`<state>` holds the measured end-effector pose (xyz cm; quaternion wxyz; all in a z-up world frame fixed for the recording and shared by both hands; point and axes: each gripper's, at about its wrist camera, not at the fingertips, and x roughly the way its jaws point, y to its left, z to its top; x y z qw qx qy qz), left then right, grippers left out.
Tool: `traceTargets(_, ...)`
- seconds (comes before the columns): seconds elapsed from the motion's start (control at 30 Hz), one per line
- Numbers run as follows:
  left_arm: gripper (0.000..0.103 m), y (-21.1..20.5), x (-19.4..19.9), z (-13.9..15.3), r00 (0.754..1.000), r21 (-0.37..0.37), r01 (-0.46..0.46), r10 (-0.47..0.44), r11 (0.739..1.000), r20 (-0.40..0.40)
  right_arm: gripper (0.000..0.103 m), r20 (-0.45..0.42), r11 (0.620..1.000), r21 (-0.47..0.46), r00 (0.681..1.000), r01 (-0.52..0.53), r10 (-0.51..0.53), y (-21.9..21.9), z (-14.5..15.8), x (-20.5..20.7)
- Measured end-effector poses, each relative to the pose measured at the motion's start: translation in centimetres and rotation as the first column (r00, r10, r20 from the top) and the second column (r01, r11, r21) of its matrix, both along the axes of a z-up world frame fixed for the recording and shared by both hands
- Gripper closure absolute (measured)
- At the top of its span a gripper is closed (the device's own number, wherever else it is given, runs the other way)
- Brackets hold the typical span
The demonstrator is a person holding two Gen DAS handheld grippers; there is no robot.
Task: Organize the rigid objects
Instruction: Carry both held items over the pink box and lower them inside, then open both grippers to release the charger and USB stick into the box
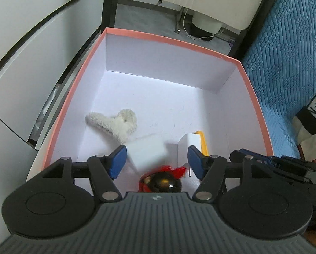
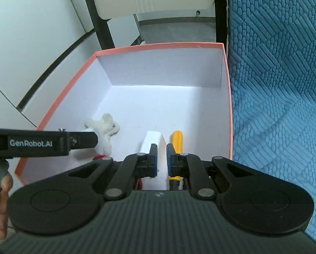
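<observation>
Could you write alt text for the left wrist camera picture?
An open claw hovers over a pink-rimmed box holding a white plush toy, white blocks, a yellow item and a red-and-black toy.

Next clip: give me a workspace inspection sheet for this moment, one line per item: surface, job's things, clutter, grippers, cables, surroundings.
Surface: white floor of a pink-rimmed box, mostly bare.
Job's things: white block, white charger against a yellow-handled tool, red and black toy, all near the box's front.
Clutter: white plush toy lying in the box, soft rather than rigid.
Grippers: left gripper open above the white block, holding nothing; right gripper shut, nothing between its pads.
Cables: white cord on the floor beyond the box.
Surroundings: blue textured cover beside the box; white cabinet panels opposite.
</observation>
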<state>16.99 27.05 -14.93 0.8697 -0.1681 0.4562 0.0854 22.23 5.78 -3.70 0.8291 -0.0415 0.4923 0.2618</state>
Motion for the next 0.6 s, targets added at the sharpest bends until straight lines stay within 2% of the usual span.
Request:
traceTargets(0.2, 0.034, -0.6, -1.3, 3.1, 0.998, -0.006, 0.007, -0.007, 1.000, 0.065, 0.091, 0.041, 0.999, 0.045, 0.999, 0.002, -0.004, -0.7, 2.5, 0.2)
traceTargets(0.6, 0.034, -4.4, -8.1, 11.9, 0.977, 0.057, -0.016, 0.003, 0.998, 0.214, 0.091, 0.175, 0.988, 0.146, 0.984, -0.047, 0.021, -3.4, 12.0, -3.8)
